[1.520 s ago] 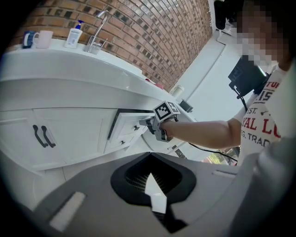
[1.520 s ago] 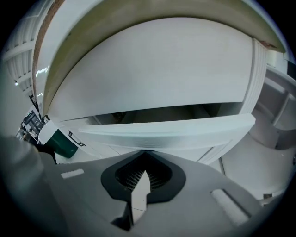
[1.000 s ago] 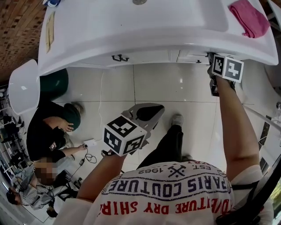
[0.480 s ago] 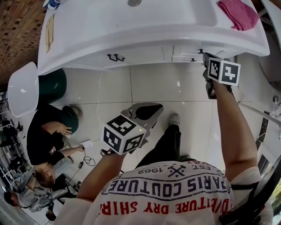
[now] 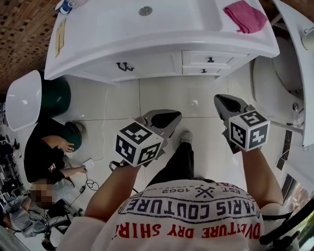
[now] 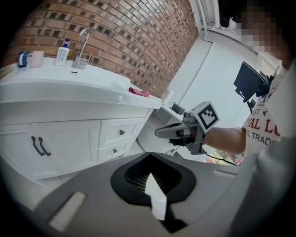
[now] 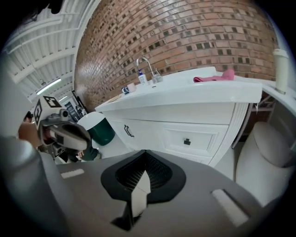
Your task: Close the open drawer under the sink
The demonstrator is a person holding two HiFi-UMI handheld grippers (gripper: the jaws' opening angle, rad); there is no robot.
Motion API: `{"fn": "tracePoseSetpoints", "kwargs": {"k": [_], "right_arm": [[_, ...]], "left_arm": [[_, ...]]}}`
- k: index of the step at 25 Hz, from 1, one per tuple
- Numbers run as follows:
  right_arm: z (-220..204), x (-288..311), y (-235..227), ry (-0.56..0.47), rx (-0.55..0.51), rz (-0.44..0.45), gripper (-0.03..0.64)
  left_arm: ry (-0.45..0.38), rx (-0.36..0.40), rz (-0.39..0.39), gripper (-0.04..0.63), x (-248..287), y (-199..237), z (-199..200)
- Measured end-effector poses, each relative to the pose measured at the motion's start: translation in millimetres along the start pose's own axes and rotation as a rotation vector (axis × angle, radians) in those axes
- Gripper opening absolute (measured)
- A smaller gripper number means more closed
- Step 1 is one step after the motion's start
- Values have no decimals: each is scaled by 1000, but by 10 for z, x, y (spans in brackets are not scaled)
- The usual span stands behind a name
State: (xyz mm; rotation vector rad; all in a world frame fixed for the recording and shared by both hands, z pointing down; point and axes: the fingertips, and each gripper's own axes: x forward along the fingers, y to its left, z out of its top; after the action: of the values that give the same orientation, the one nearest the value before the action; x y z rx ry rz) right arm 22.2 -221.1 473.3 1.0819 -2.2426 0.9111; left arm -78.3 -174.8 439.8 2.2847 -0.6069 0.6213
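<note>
- fingers first: on the left gripper they are pressed together at the tip with nothing between them. The right gripper is the same, jaws together and empty.
- neither gripper touches anything. both hang over the bare floor tiles, well apart from the vanity front.
- the task's thing sits at the right end of the vanity's front face, under the front right corner of the counter. there an upper drawer is stacked over a lower drawer, each with a small dark knob.
- both drawer fronts look flush with the cabinet face and no gap shows in any view, so the closing looks done.
- the drawers lie straight ahead of the right gripper, which is the nearer one. the left gripper points more toward the middle of the front edge, beside the cupboard door handles.
- each drawer's long axis runs along the front edge, so any further push would go square to it, toward the back edge.
- a pink cloth lies at the counter's back right corner, right of the sink.
- a person crouches on the floor off the vanity's left end.
</note>
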Motion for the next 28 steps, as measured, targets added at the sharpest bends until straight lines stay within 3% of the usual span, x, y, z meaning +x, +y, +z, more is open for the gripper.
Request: {"fn": "tracePoseSetpoints", "kwargs": {"k": [7,20,28], "right_arm": [[-505,-815,574,-40,-70,61,8],[-2064,-3197,1753,-170,-219,103,7],[-2523,-4112,2350,-210,-265,165,6]], "left_arm": [[-40,58,9,-8,-125,-800,-241],[-151,148,75,-8,-780,-3343,-1737],[-185,209,127,-8,-1186,-4387,-1953]]}}
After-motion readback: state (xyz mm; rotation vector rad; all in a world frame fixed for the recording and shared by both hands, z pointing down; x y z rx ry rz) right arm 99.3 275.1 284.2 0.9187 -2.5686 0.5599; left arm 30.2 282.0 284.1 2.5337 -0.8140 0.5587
